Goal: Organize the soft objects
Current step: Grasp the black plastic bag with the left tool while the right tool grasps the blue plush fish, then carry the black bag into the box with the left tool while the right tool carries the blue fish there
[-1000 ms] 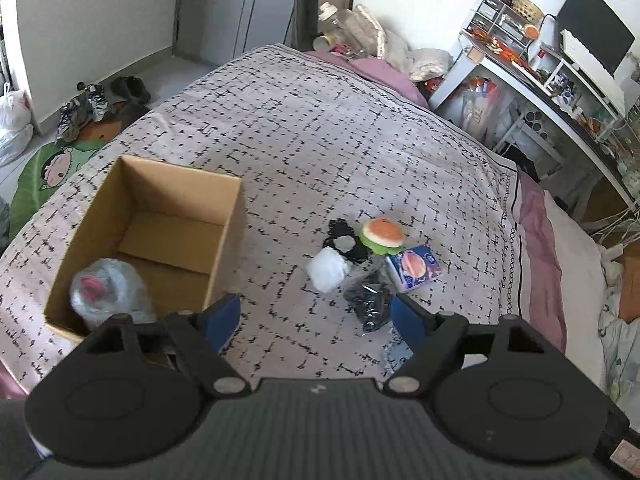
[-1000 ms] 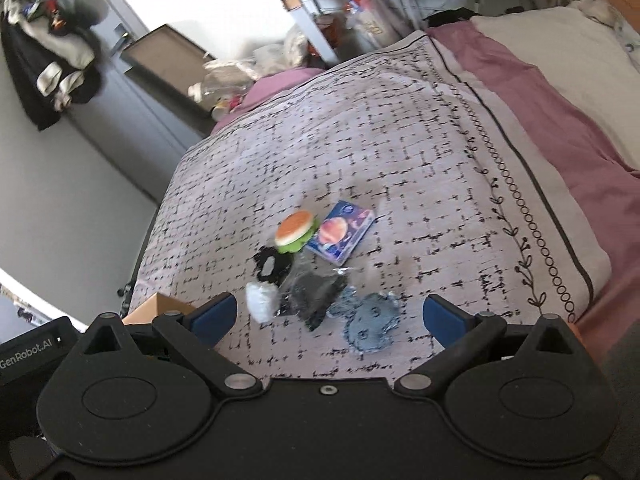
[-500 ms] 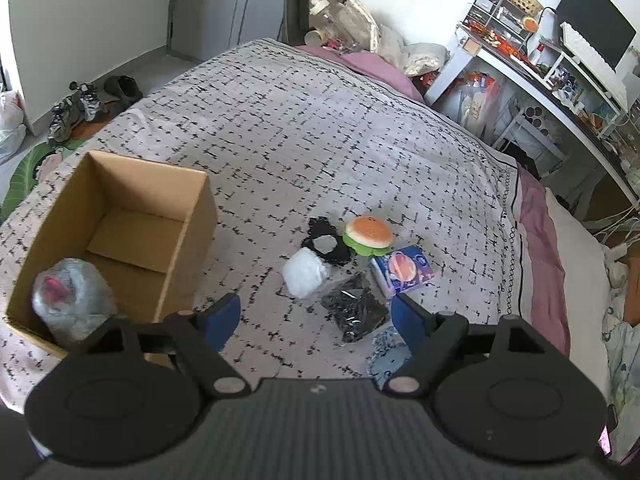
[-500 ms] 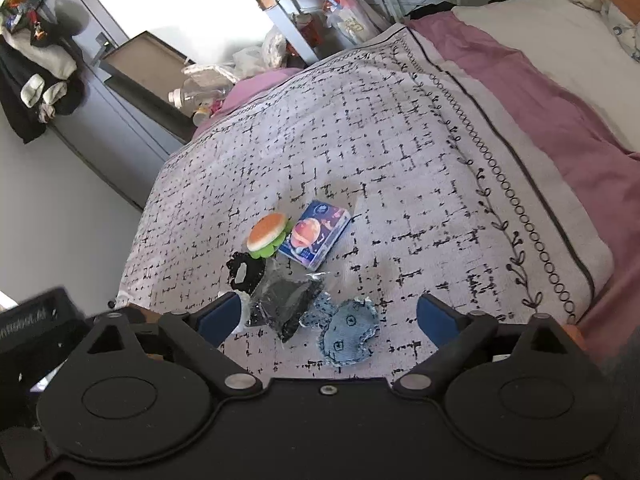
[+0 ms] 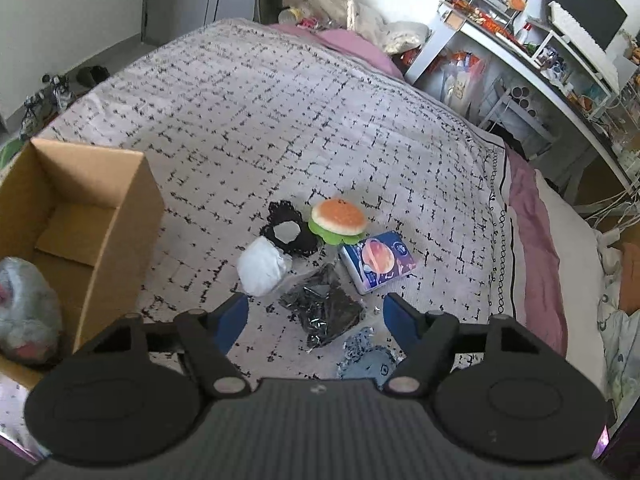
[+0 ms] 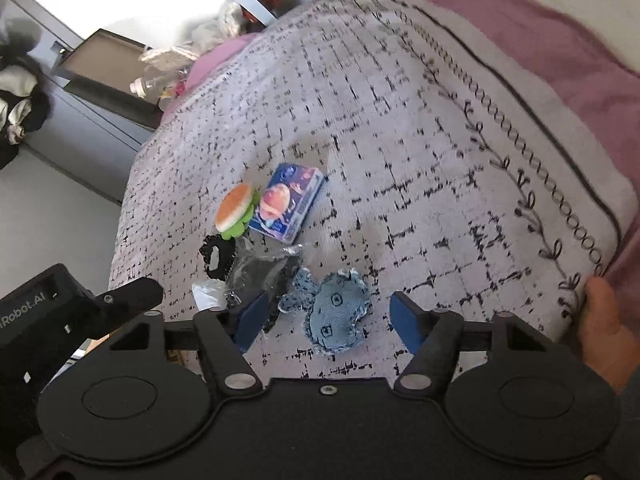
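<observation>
A cluster of soft things lies on the patterned bedspread: a burger toy [image 5: 339, 221], a black lacy piece [image 5: 286, 234], a white bundle [image 5: 261, 266], a black item in clear wrap [image 5: 322, 308], a blue tissue pack [image 5: 377, 260] and a blue denim toy [image 6: 336, 318]. An open cardboard box [image 5: 100, 216] stands to the left and holds a grey bagged item [image 5: 26, 316]. My left gripper [image 5: 316, 320] is open and empty above the wrapped black item. My right gripper [image 6: 326, 320] is open and empty, its fingers either side of the denim toy.
The bed's right side shows a pink sheet [image 5: 540, 256] and the bedspread's bordered edge [image 6: 520, 128]. A white desk with shelves and clutter [image 5: 540, 52] stands beyond the bed. Shoes [image 5: 52, 92] lie on the floor at far left. The left gripper's body [image 6: 48, 316] shows in the right wrist view.
Both grippers have moved closer to the cluster. The left view has shifted right, so the box sits further left. The right gripper has come down around the denim toy.
</observation>
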`<state>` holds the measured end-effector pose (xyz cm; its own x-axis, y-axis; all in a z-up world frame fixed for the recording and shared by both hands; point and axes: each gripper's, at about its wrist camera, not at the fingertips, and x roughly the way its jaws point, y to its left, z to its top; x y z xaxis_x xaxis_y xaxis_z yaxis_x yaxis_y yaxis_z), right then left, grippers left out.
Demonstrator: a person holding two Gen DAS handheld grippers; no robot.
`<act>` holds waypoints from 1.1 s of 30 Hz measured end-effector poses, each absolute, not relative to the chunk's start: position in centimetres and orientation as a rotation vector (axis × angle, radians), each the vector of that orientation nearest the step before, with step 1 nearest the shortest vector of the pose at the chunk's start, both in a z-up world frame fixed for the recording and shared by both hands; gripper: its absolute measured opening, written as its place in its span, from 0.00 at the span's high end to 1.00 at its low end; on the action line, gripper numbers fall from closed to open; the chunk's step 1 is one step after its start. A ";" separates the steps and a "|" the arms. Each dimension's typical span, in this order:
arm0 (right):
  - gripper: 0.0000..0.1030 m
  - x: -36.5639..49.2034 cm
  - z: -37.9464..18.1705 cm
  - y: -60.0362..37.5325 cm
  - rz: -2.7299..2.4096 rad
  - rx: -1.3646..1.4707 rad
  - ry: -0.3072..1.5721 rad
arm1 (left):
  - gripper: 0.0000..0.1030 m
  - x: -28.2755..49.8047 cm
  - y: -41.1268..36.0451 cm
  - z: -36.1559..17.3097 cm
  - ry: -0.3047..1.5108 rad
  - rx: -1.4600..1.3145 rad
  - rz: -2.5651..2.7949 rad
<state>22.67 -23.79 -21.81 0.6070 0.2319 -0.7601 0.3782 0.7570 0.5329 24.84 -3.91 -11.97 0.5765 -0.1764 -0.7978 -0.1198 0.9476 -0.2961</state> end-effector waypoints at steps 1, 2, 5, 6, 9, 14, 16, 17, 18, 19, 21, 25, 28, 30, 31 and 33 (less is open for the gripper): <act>0.41 22.8 -22.1 -23.8 -0.097 0.741 0.947 | 0.30 25.1 -3.9 -12.3 0.968 -0.347 -0.034; 0.42 22.9 -22.5 -23.7 -0.098 0.744 0.958 | 0.30 25.3 -4.0 -12.6 0.976 -0.355 -0.035; 0.43 23.6 -23.5 -23.4 -0.101 0.743 0.984 | 0.30 26.3 -4.2 -13.7 1.005 -0.372 -0.031; 0.43 23.9 -23.8 -23.3 -0.107 0.731 0.997 | 0.30 26.6 -4.3 -14.1 1.016 -0.375 -0.027; 0.43 24.5 -24.9 -23.4 -0.118 0.758 1.030 | 0.30 27.5 -4.4 -15.3 1.049 -0.396 -0.012; 0.44 25.1 -25.2 -22.9 -0.124 0.728 1.020 | 0.30 29.0 -4.6 -17.2 1.090 -0.420 -0.007; 0.44 25.5 -25.5 -22.6 -0.122 0.708 1.024 | 0.30 29.6 -4.8 -17.9 1.100 -0.422 -0.012; 0.44 25.5 -25.6 -22.5 -0.125 0.706 1.022 | 0.30 29.9 -4.9 -18.4 1.107 -0.425 -0.013; 0.44 25.6 -25.5 -22.4 -0.124 0.697 1.016 | 0.30 30.2 -4.9 -18.8 1.114 -0.425 -0.012; 0.45 25.8 -25.5 -22.3 -0.118 0.686 1.014 | 0.30 30.4 -5.0 -19.2 1.124 -0.423 -0.014; 0.66 26.1 -25.4 -22.2 -0.095 0.673 1.001 | 0.30 30.7 -5.1 -19.9 1.141 -0.426 -0.015; 0.73 26.1 -25.4 -21.8 -0.078 0.642 0.991 | 0.54 30.8 -5.0 -21.2 1.163 -0.488 -0.027; 0.76 25.9 -25.0 -21.7 -0.077 0.628 0.967 | 0.61 30.7 -5.1 -21.2 1.151 -0.489 -0.038; 0.76 25.6 -24.7 -21.7 -0.085 0.622 0.950 | 0.64 30.5 -5.2 -20.8 1.143 -0.470 -0.044; 0.76 25.5 -24.5 -21.7 -0.089 0.617 0.945 | 0.66 30.4 -5.2 -20.5 1.139 -0.464 -0.044; 0.77 25.3 -24.0 -21.6 -0.091 0.598 0.928 | 0.66 30.0 -5.0 -20.1 1.136 -0.464 -0.041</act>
